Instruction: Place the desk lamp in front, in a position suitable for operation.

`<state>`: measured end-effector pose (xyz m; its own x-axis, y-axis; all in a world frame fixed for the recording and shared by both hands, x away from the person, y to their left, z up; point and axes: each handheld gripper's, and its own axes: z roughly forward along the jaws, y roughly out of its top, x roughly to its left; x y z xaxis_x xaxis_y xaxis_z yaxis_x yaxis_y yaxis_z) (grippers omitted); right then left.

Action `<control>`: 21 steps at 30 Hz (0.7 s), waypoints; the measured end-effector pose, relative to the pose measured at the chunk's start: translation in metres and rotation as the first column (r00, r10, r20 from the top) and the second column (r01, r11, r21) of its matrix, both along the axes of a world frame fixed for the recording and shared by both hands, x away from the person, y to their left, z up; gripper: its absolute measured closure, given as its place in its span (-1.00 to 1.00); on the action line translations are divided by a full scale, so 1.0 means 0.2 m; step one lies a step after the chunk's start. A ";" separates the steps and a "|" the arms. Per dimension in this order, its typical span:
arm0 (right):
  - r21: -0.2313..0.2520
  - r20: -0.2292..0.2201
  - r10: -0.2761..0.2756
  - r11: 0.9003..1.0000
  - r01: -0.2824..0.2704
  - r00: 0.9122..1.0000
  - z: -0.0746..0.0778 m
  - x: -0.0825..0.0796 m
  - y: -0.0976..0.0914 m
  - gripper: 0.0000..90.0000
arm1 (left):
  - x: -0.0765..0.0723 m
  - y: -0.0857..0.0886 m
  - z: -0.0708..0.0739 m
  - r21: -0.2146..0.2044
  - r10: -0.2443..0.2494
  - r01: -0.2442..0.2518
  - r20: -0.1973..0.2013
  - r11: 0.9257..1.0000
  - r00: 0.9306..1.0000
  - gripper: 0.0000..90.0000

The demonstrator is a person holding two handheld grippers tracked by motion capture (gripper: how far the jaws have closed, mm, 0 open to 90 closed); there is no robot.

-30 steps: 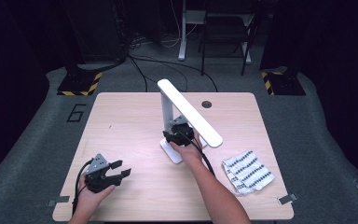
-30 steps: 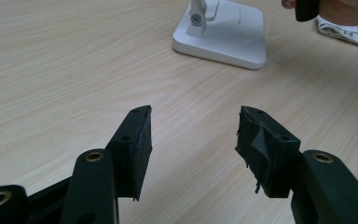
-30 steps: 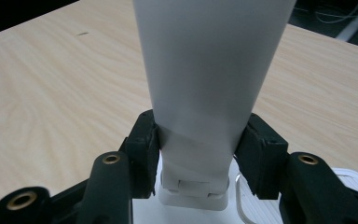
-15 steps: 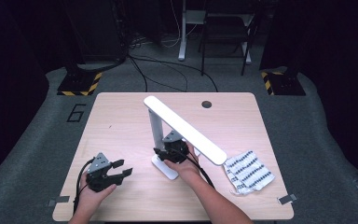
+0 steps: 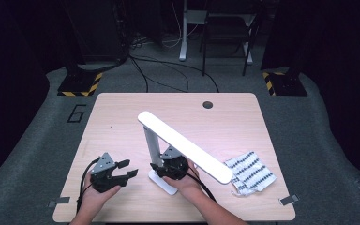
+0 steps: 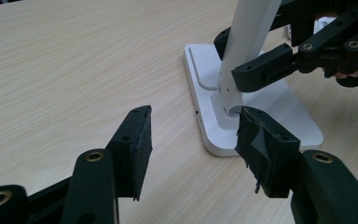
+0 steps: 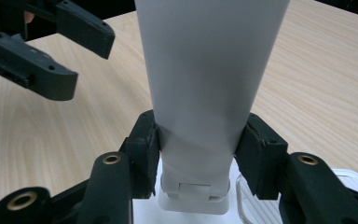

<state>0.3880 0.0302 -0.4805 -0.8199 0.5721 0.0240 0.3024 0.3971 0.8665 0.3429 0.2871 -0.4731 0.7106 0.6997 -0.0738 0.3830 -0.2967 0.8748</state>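
Right tongs [image 7: 198,151] clamped around white desk lamp [image 5: 183,145] stem.

L claw [image 5: 124,169] gaping, idle; R claw [image 5: 168,165] clamped, forearm angled in.

table [image 5: 122,117]: light wood | cloth [image 5: 251,172]: patterned, near right front corner

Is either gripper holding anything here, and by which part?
The right gripper clamps the white desk lamp by the bottom of its upright post, just above the hinge. The left gripper is open, holding nothing.
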 end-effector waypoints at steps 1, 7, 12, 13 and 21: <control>0.000 0.000 0.000 1.000 0.000 1.000 0.00 0.00 0.00 0.16 | 0.00 0.00 0.00 0.000 0.000 0.000 0.000 1.000 1.000 0.00; 0.002 0.012 0.020 1.000 -0.020 1.000 -0.01 -0.04 -0.02 0.15 | 0.00 -0.02 0.04 0.008 -0.046 0.046 -0.002 0.999 0.999 0.00; -0.003 0.043 0.029 1.000 -0.029 0.999 0.00 -0.06 -0.05 0.02 | 0.04 -0.03 0.10 -0.014 -0.076 0.076 -0.005 0.997 0.997 -0.01; -0.008 0.048 0.027 1.000 -0.026 0.999 0.00 -0.07 -0.07 0.00 | 0.05 -0.04 0.11 -0.010 -0.081 0.080 -0.005 0.997 0.997 -0.01; -0.029 0.062 -0.030 0.999 0.032 0.998 -0.01 -0.19 -0.25 0.02 | 0.11 -0.14 0.13 -0.026 -0.129 0.128 -0.005 0.991 0.992 -0.01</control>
